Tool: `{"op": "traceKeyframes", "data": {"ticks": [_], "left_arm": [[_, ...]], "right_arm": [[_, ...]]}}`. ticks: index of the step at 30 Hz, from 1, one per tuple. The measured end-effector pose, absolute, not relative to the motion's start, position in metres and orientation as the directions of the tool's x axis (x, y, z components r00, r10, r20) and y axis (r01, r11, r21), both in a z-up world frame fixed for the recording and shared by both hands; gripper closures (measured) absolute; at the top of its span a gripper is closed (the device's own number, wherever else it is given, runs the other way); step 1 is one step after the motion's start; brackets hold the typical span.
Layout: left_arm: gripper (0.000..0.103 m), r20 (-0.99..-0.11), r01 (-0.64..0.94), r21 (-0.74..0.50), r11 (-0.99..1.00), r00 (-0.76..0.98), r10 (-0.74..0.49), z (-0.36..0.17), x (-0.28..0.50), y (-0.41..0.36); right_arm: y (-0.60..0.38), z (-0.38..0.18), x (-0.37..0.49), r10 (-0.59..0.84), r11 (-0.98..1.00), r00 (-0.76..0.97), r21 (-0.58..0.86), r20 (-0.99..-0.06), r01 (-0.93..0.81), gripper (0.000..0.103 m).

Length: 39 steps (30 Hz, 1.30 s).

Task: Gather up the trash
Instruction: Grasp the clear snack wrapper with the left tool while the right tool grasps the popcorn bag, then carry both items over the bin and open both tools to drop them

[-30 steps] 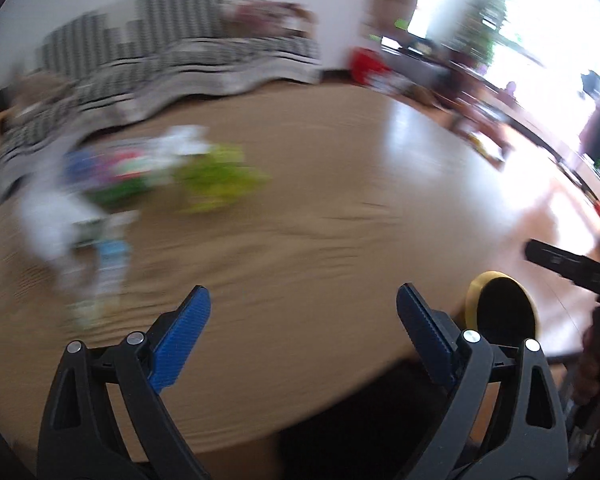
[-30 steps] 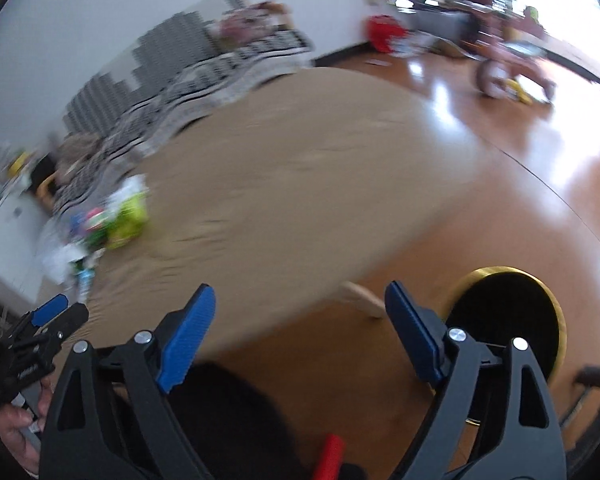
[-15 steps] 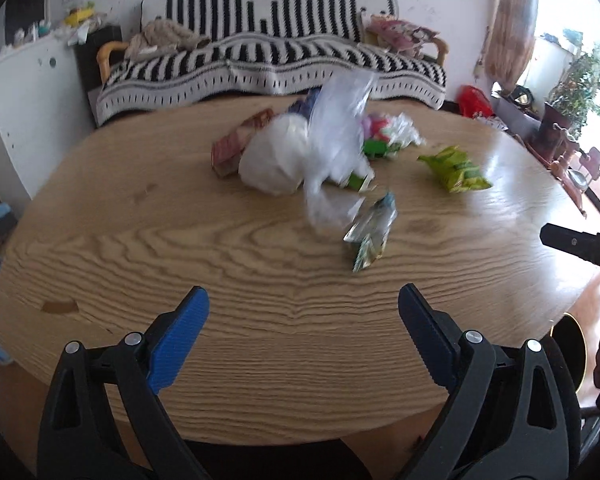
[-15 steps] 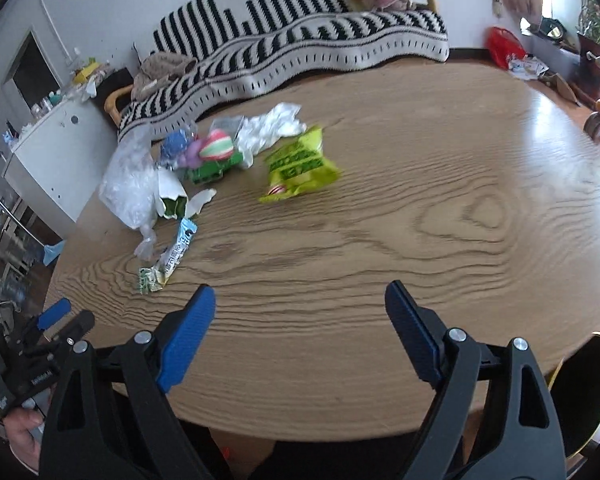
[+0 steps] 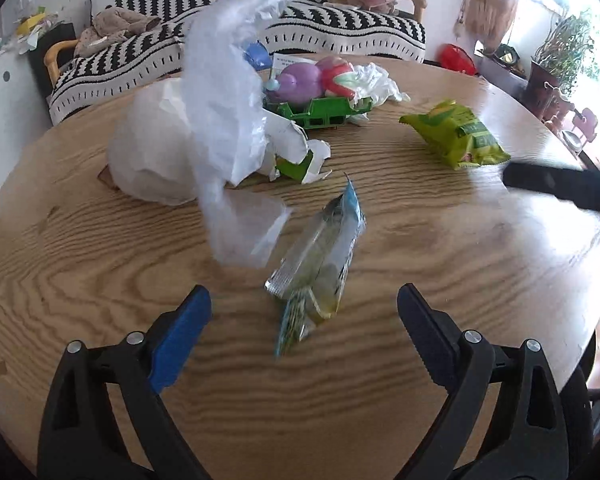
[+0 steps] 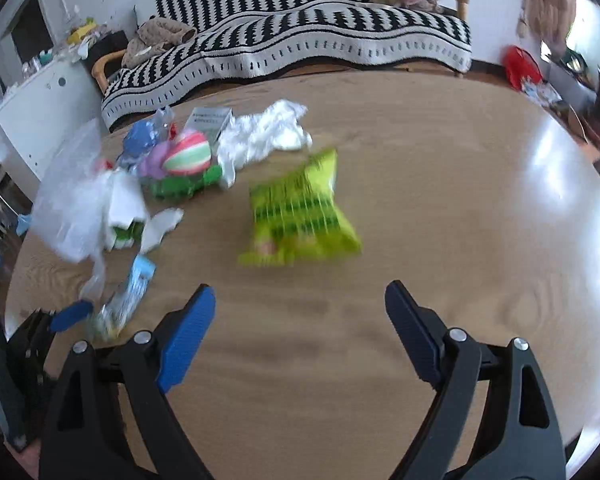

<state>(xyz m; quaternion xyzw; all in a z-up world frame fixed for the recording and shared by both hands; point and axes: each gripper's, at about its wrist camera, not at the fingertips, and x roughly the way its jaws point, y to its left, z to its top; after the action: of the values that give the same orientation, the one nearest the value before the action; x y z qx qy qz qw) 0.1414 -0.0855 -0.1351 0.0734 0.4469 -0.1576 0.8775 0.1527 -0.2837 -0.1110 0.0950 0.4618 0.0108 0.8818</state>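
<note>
Left tool: lower part of own frame, jaws spread wide, nothing between them, one blue pad lower left, one dark pad lower right. Right tool: same pose in own frame, jaws wide apart, holding nothing. Left tool also visible at lower left edge of right wrist view, blurred.
</note>
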Motion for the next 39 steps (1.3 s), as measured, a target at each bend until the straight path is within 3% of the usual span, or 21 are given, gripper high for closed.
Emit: {"op": "traceKeyframes", "data": {"ticks": [5,6,7,8,10,14,19,29,39], "left_arm": [[0.022,-0.804,0.339,0.025,0.94,0.566,-0.183,-0.136,0.142,-0.097],[0.029,-0.803,0.339,0.02,0.941,0.566,-0.187,-0.135,0.141,-0.098],[0.039,-0.802,0.34,0.024,0.94,0.567,-0.185,-0.134,0.139,-0.1],[0.045,-0.801,0.347,0.026,0.937,0.568,-0.188,-0.132,0.138,-0.102],[0.071,-0.799,0.361,0.03,0.932,0.569,-0.195,-0.13,0.135,-0.106],[0.08,-0.803,0.38,-0.002,0.925,0.551,-0.228,-0.128,0.127,-0.107],[0.083,-0.797,0.367,-0.079,0.927,0.536,-0.28,-0.121,0.111,-0.095],[0.083,-0.785,0.347,-0.115,0.931,0.542,-0.299,-0.107,0.077,-0.079],[0.083,-0.743,0.492,-0.101,0.865,0.541,-0.394,-0.071,0.039,-0.143]], "right_arm": [[-0.278,-0.123,0.199,0.077,0.991,0.532,0.123,-0.843,0.051,0.017],[-0.277,-0.128,0.206,0.07,0.993,0.518,0.109,-0.852,0.046,0.019],[-0.276,-0.133,0.21,0.061,0.995,0.505,0.094,-0.861,0.041,0.033],[-0.275,-0.136,0.212,0.058,0.995,0.496,0.088,-0.866,0.037,0.033],[-0.274,-0.138,0.209,0.058,0.996,0.509,0.085,-0.859,0.03,0.035],[-0.279,-0.133,0.186,0.066,0.993,0.544,0.108,-0.837,0.045,0.039],[-0.286,-0.122,0.142,0.077,0.988,0.582,0.139,-0.81,0.061,0.041],[-0.297,-0.106,0.063,0.073,0.975,0.631,0.189,-0.772,0.118,0.042],[-0.364,-0.079,-0.034,-0.022,0.936,0.694,0.229,-0.72,0.268,0.042]]}}
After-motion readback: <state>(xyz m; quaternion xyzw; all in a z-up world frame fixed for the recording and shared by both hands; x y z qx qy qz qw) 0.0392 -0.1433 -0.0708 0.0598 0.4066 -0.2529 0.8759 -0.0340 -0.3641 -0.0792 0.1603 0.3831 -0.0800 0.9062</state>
